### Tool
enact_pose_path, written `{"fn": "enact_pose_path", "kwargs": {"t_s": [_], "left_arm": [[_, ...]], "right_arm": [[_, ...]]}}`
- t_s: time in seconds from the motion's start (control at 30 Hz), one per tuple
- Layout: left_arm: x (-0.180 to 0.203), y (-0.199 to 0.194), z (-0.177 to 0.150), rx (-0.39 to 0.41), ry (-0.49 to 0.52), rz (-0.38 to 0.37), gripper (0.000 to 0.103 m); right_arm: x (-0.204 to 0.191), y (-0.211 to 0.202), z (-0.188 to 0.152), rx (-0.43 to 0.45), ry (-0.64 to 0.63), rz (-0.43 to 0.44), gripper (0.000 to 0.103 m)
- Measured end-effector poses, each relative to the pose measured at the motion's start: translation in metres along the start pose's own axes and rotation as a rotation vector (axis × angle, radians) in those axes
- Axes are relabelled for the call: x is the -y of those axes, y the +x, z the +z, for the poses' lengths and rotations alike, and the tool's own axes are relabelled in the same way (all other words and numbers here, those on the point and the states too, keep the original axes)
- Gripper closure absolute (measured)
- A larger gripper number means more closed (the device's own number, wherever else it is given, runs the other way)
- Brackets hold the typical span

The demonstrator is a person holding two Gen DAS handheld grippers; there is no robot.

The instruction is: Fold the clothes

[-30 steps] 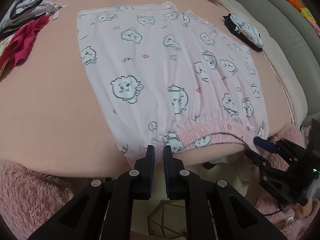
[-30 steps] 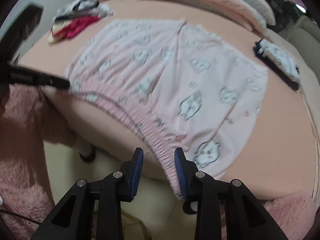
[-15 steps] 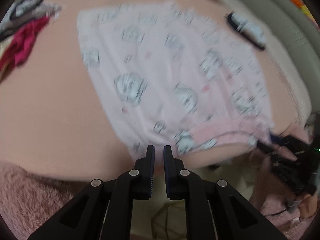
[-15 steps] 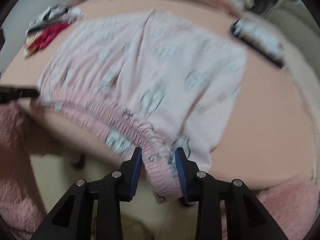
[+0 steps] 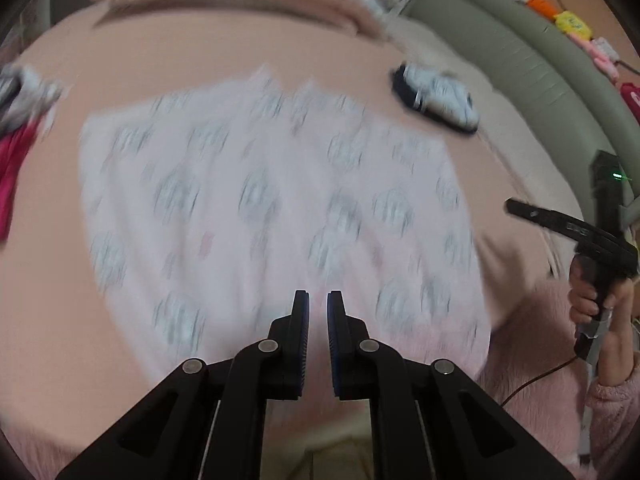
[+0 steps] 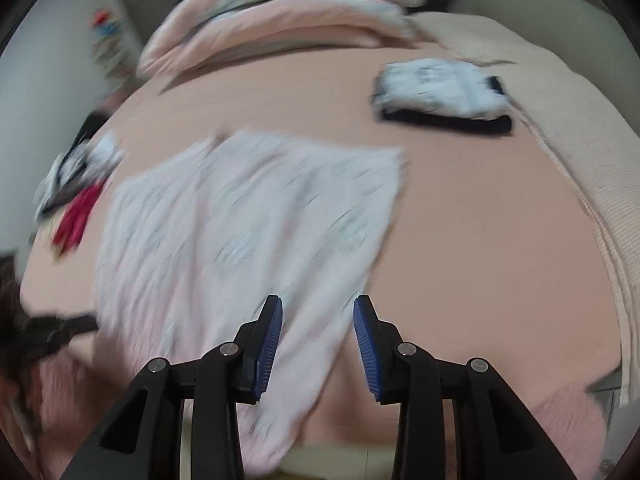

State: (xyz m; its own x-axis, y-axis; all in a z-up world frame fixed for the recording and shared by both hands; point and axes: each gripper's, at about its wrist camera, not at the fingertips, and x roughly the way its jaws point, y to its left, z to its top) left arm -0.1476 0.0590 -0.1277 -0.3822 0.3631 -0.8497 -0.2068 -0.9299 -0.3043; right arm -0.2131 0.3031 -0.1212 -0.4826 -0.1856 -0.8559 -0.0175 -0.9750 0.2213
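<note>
Since the earlier frames both cameras have swung up and forward over the bed: the waistband edge that sat just ahead of the fingers a second ago now lies under and behind them, and the pillows at the head of the bed have come into sight.

In the left wrist view, everything beyond the tool is smeared by motion. The left gripper (image 5: 318, 300) has its blue pads almost pressed together, only a thin slit between them, and no cloth is caught there. Beneath it the pink printed garment (image 5: 256, 208) lies spread flat on the peach bedsheet (image 5: 200, 52), its near edge hanging over the bed's front. A folded black-and-white garment (image 5: 436, 100) rests beyond its far right corner, apart from it. A red cloth (image 5: 12, 168) lies at the left margin. At the right edge a hand (image 5: 596, 300) grips the handle of the other tool.

In the right wrist view, the right gripper (image 6: 318, 308) stands with its jaws spread, having just been opening; the garment's right-hand corner (image 6: 296, 380) hangs between the fingers without either pad pressing on it. The garment (image 6: 248, 232) stretches away to the left, the folded pile (image 6: 440, 92) sits farther up the sheet, and pillows (image 6: 280, 16) lie at the head.
</note>
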Motion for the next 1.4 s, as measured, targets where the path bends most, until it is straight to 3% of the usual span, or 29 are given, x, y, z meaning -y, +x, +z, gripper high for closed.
{"fn": "enact_pose_path", "kwargs": {"t_s": [0.07,0.2,0.43,0.5,0.57,0.63,0.67,0.7,0.73,0.77,0.93,1.03,1.23,1.33,1.4], "left_arm": [[0.004,0.012,0.032,0.04,0.031,0.018,0.095],[-0.005,0.042,0.09,0.076,0.039,0.045,0.095],[-0.011,0.109,0.18,0.027,0.078,0.072,0.094],[-0.009,0.13,0.195,0.006,0.115,0.115,0.076],[-0.009,0.146,0.203,-0.004,0.137,0.139,0.068],[-0.01,0.161,0.206,-0.044,0.147,0.111,0.068],[-0.01,0.168,0.205,-0.067,0.153,0.093,0.072],[-0.008,0.17,0.203,-0.065,0.162,0.09,0.093],[-0.005,0.17,0.203,-0.058,0.176,0.089,0.098],[0.0,0.167,0.203,-0.038,0.189,0.081,0.098],[0.018,0.142,0.221,0.059,0.219,0.0,0.098],[0.026,0.146,0.234,0.08,0.241,0.008,0.098],[0.003,0.202,0.243,-0.021,0.178,0.078,0.096],[0.003,0.167,0.247,0.09,0.133,0.069,0.096],[0.006,0.141,0.242,0.145,0.143,0.052,0.096]], "right_arm": [[0.018,0.016,0.024,-0.008,0.065,0.007,0.065],[0.042,0.05,0.052,-0.005,0.094,-0.083,0.064],[0.071,0.11,0.071,-0.062,0.098,-0.127,0.062],[0.07,0.115,0.074,-0.051,0.084,-0.102,0.05],[0.067,0.119,0.078,-0.049,0.05,-0.079,0.047],[0.061,0.123,0.079,-0.044,0.004,-0.077,0.052],[0.058,0.124,0.079,-0.035,-0.02,-0.085,0.07],[0.055,0.124,0.078,-0.031,-0.038,-0.064,0.084],[0.054,0.123,0.077,-0.026,-0.032,-0.032,0.097],[0.052,0.122,0.077,-0.02,-0.022,0.002,0.098],[0.053,0.085,0.077,0.13,0.039,-0.041,0.099],[0.059,0.066,0.077,0.193,0.025,-0.101,0.099],[0.097,0.084,0.078,0.088,0.162,-0.137,0.097],[0.102,0.096,0.076,0.037,0.174,-0.158,0.091],[0.095,0.079,0.073,0.092,0.153,-0.206,0.082]]}}
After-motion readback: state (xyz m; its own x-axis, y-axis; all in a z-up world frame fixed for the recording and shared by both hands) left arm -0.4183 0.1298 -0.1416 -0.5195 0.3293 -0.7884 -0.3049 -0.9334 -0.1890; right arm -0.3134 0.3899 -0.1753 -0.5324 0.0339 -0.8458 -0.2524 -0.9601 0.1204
